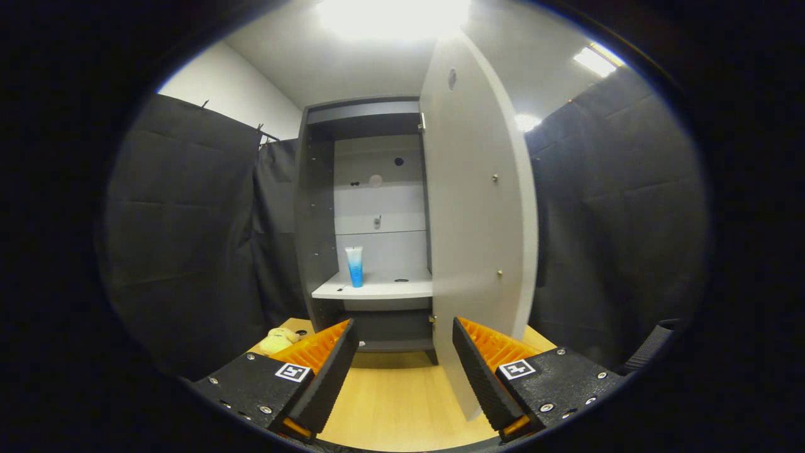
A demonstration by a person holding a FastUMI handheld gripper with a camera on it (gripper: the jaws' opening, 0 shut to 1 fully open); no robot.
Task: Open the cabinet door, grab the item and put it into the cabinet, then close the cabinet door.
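A dark grey cabinet [321, 207] stands ahead on a wooden tabletop [390, 402]. Its pale door [478, 207] is swung wide open toward me on the right side, its lower edge reaching down beside my right finger. Inside, a blue and white tube [355, 266] stands upright on the white shelf [377, 289], near the shelf's left end. My gripper [405, 371] is open, well short of the cabinet, with nothing between its black ribbed fingers [327, 377]. The open door's bottom corner sits just in front of the right finger.
A small yellow soft object [278, 340] lies on the tabletop left of the cabinet's base, beyond my left finger. Black cloth walls close in on both sides. A black strap [648, 349] shows at the far right.
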